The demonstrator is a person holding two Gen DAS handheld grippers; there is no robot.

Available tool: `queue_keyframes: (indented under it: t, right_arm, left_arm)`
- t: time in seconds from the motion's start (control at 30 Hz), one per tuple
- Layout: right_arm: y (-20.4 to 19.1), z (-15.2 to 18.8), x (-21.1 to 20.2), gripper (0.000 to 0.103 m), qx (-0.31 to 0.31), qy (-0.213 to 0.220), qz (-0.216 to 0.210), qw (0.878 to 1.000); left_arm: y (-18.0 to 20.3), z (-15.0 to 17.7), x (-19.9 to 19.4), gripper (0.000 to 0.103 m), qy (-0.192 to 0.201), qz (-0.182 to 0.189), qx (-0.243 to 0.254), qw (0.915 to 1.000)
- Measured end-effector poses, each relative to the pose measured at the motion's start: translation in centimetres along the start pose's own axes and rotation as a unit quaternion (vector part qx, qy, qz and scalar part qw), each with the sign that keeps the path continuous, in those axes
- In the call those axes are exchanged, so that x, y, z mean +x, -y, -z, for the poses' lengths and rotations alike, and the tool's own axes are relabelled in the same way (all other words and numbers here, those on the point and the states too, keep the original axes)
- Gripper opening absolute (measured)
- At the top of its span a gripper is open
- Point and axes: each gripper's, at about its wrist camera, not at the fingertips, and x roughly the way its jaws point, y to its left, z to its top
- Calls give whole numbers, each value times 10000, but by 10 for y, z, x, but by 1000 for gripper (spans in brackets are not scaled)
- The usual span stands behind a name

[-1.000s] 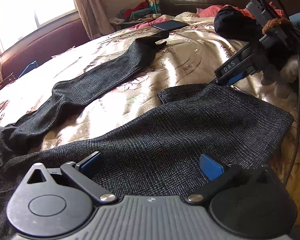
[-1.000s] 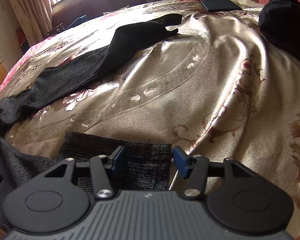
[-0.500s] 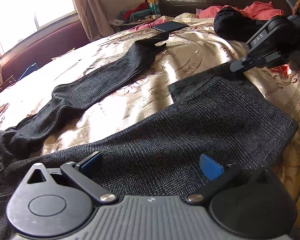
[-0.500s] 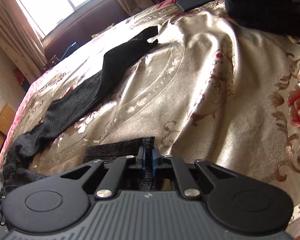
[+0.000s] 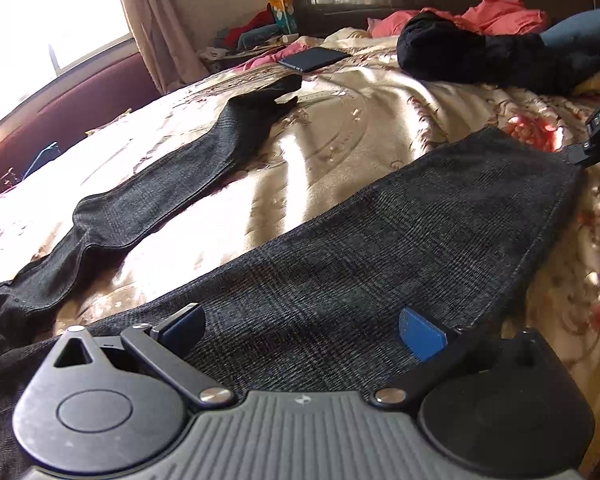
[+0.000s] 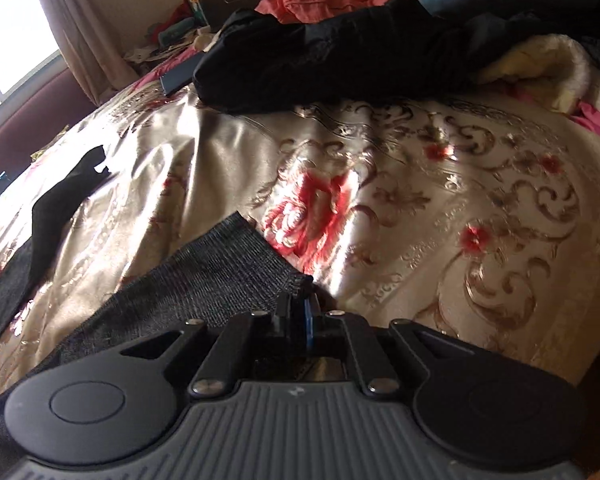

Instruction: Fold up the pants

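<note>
Right hand-held gripper (image 6: pixel 305 312) now clamped on dark grey woven pants (image 5: pixel 380 248) hem, dragged toward 2 o'clock | my left hand-held gripper (image 5: pixel 304 328) wide open, empty | leg flattened, ready to fold.

A black garment (image 5: pixel 472 56) and tablet (image 5: pixel 314 59) lie on the floral bedspread (image 5: pixel 340 152)

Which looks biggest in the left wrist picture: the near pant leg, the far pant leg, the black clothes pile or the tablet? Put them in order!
1. Near pant leg, though it lies closest to the camera.
2. Far pant leg.
3. Black clothes pile, partly cut off, so unsure against the far leg.
4. Tablet, smallest.
</note>
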Motion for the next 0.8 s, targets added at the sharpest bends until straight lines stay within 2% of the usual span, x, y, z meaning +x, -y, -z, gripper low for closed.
queue_keyframes:
  t: [0.1,0.2,0.3,0.33,0.43,0.57,0.67,0.8]
  right_arm:
    - [-15,11,-11,12,-460,306,409,9976]
    - [-32,19,-28,15,-987,733,874,9886]
    - [-34,18,-43,15,-1003,937,1167,9836]
    - [-35,19,-48,16,-985,981,1102,9841]
    - [-57,25,-67,17,-1164,986,535,9869]
    - [-114,48,-73,18,-1700,749,-205,9824]
    - [-161,76,-69,18,-2016,410,-797,9754]
    - [-216,114,-63,19,-2455,-28,-1272,9610]
  left_arm:
    - [-6,4,0,103,-190,-213,1,9996]
    - [-17,8,-4,103,-302,-352,-137,9988]
    - [-27,12,-11,103,-324,-392,-255,9984]
    - [-31,14,-14,103,-318,-393,-302,9983]
    - [-42,19,-24,103,-259,-436,-384,9980]
    - [-65,28,-41,103,-165,-567,-566,9967]
    - [-89,39,-51,103,-169,-756,-728,9943]
    - [-125,56,-62,103,-268,-1022,-1018,9892]
